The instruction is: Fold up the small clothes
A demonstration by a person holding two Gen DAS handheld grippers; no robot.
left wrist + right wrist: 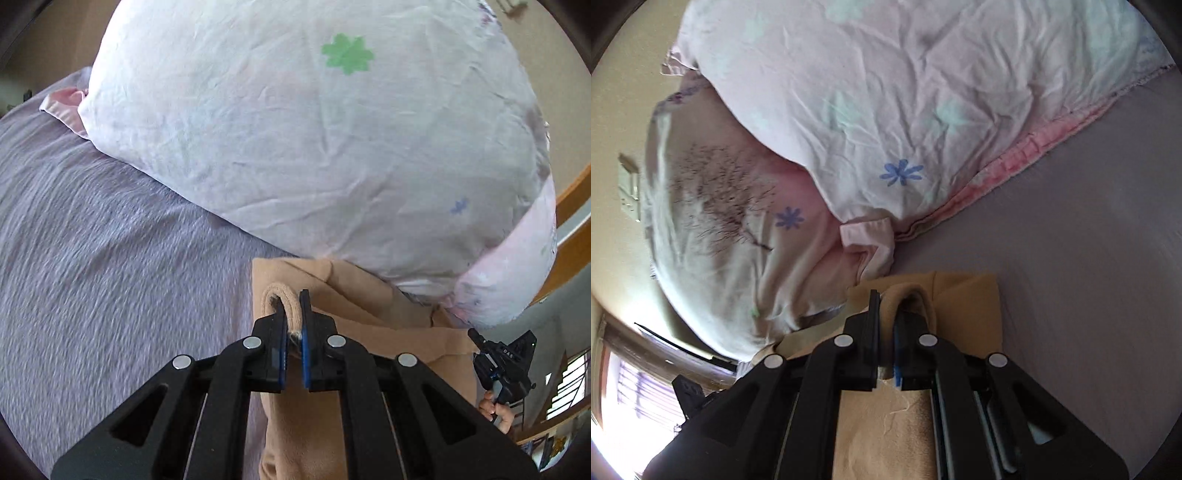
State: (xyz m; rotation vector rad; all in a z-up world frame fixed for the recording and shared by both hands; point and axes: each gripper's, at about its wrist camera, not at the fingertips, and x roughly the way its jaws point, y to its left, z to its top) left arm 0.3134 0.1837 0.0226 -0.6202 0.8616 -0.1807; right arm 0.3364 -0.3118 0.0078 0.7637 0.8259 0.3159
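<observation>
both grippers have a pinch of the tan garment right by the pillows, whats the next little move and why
Probably draw both grippers back together, away from the pillows. The left gripper and right gripper are each shut on an edge of the tan garment, whose far end lies against the white floral pillow; the purple bedsheet offers flat room to fold.

Garment (369, 332) on bed (110, 258), before pillow (295, 129)

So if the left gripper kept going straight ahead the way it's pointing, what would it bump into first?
Probably the white flowered pillow. The left gripper is shut on the tan garment, whose far edge lies against the pillow just ahead; depth is hard to judge.
</observation>
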